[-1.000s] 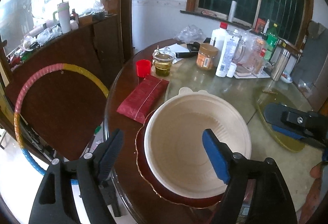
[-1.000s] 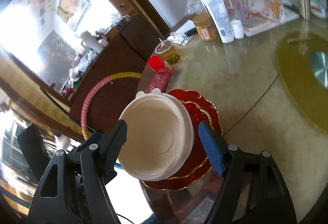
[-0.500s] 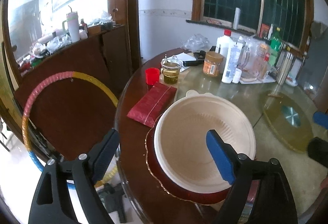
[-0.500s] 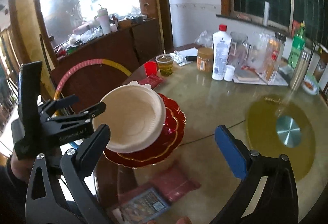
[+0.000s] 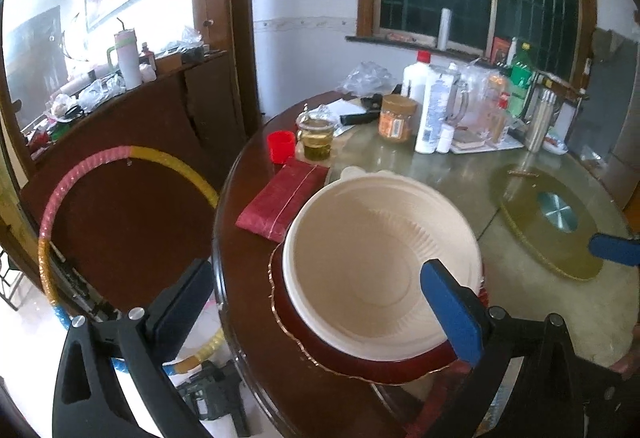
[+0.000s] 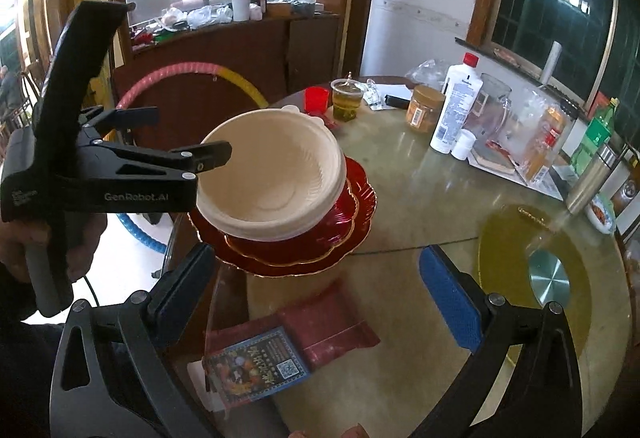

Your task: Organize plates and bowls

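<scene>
Left gripper [image 6: 208, 157] at table's near-left edge, jaws spread wide, empty, one finger poking over bowl rim; touching or merely above, hard to say through fisheye. Cream bowl [image 6: 272, 173] nested in red plates [image 6: 344, 234], gold-trimmed, apparently two stacked; pile overhangs table [image 6: 420, 205] edge slightly. Stacking looks done, hence nothing held. Red packet [image 6: 332, 322] and printed card [image 6: 256, 366] lie just in front of pile. Right gripper [image 6: 316, 294] hovers near these, jaws wide, empty. Bottles and jars well apart at far side.
</scene>
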Motion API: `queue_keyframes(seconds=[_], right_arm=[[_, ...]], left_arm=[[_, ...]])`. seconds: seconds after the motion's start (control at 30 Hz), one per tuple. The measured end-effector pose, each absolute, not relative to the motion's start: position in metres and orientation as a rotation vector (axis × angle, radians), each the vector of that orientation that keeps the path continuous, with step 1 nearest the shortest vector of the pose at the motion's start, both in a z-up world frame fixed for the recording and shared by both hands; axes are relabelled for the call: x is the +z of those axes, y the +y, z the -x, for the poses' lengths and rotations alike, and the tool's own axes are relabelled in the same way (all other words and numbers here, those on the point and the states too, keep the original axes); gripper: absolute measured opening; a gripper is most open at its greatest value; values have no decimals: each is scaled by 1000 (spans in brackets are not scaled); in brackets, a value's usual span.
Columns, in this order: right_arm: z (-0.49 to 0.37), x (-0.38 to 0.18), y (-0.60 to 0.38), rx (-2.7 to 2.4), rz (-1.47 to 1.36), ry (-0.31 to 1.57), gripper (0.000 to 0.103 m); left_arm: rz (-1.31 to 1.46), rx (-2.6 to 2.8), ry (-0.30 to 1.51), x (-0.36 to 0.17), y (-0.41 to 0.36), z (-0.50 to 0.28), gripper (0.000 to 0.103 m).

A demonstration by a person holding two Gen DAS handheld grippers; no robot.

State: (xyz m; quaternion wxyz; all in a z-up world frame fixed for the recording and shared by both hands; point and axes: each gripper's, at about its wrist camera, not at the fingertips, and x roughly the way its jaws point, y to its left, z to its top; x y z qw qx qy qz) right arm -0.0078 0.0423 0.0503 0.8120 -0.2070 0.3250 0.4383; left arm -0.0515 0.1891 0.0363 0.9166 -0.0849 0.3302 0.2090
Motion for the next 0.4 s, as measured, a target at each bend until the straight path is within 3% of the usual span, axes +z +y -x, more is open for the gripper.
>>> queue_keyframes(seconds=[0.4], right_arm=[[13, 51, 49, 943, 463, 701, 103]], left_arm=[[246, 366, 697, 35, 190, 51, 103]])
